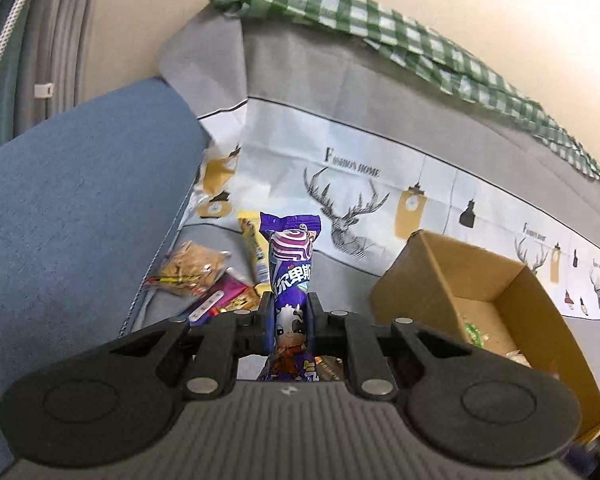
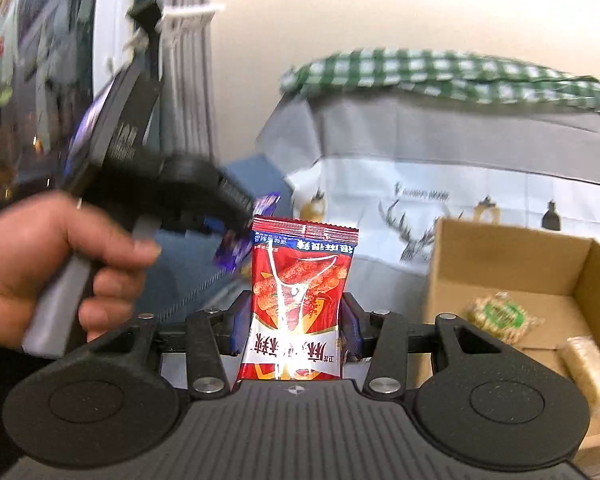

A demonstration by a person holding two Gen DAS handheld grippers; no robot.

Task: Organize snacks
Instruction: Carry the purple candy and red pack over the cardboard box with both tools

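Pinched upright in the left hand-held gripper (image 1: 290, 312): a purple cartoon-cow candy wrapper (image 1: 291, 276). Right hand-held gripper (image 2: 294, 328) clamps a red glossy chip packet (image 2: 298, 300).

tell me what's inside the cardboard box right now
In the cardboard box, the right wrist view shows a green-labelled puffed-rice snack and a pale wrapped bar. The near-left floor is hidden by its wall and the right gripper.
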